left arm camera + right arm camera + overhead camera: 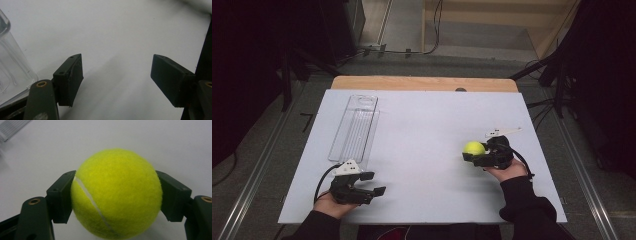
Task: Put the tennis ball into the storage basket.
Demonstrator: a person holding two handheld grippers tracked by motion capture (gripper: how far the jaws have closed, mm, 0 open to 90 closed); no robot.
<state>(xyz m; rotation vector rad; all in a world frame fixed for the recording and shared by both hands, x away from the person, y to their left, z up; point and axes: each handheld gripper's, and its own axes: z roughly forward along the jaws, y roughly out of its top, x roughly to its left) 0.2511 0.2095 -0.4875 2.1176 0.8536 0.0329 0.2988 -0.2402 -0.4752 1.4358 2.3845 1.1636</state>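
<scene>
Jaws of the right gripper point(116, 195) are clamped on the one tennis ball point(116, 193), at the right side of the white worktop point(422, 150). Jaws of the left gripper point(116, 80) stand apart with nothing between them. One clear tray point(354, 127) lies near it, cut off at the frame edge in the left gripper view.
</scene>
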